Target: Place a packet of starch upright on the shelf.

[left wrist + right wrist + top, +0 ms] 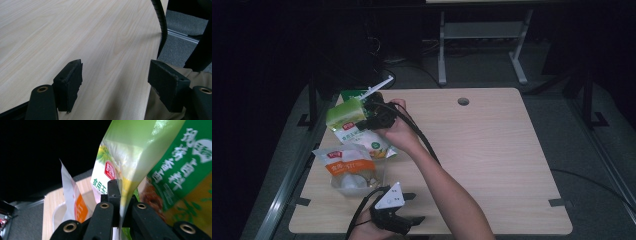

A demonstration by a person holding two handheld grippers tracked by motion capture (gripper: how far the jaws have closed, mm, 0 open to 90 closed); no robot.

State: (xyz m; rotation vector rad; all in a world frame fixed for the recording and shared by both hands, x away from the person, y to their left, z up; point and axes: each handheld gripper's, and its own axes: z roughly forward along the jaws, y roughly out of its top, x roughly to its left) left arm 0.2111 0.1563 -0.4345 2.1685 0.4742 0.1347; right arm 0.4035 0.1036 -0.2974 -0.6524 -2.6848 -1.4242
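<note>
On the far left of the worktop, seen from the high view, the right gripper holds a green bag up in the air. An orange bag lies nearer the person, on a clear tub, and a green and white bag lies flat between them. The left gripper rests low by the near edge.

In the left gripper view, its jaws stand wide apart with nothing between them (just bare wood below).

In the right gripper view, the jaws are shut tight on the thin edge of the green bag, which hangs up past them. The orange bag is behind.

I think the bag is being carried now. Next it needs a soft set-down, then the jaws let go.
</note>
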